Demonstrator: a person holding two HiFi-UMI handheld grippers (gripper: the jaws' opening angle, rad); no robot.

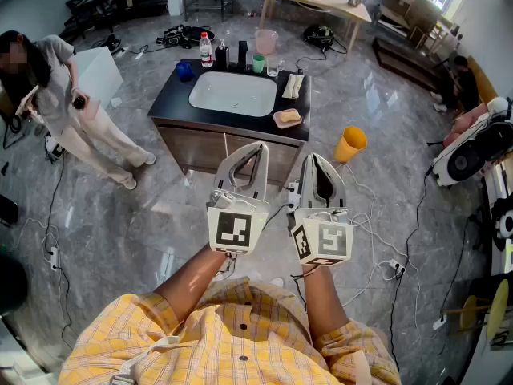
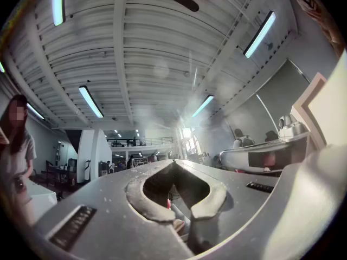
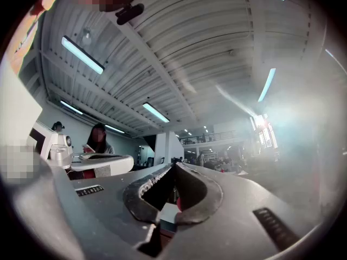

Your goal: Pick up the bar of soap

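Holding left claw point(image 1: 260, 147) and right claw point(image 1: 312, 159) side by side, both closed on nothing, well apart from soap point(image 1: 287, 118) at right edge of table point(image 1: 168, 107)

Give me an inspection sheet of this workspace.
Surface: black countertop with a white sink set in it.
Job's things: bar of soap at the countertop's near right corner, untouched.
Clutter: water bottle, pink jug, green cup, folded cloth behind and right of the sink.
Grippers: left hand-held gripper and right hand-held gripper both shut, empty, short of the countertop.
Cables: cables trail across the floor.
Surroundings: person standing at left; yellow bin on the floor.
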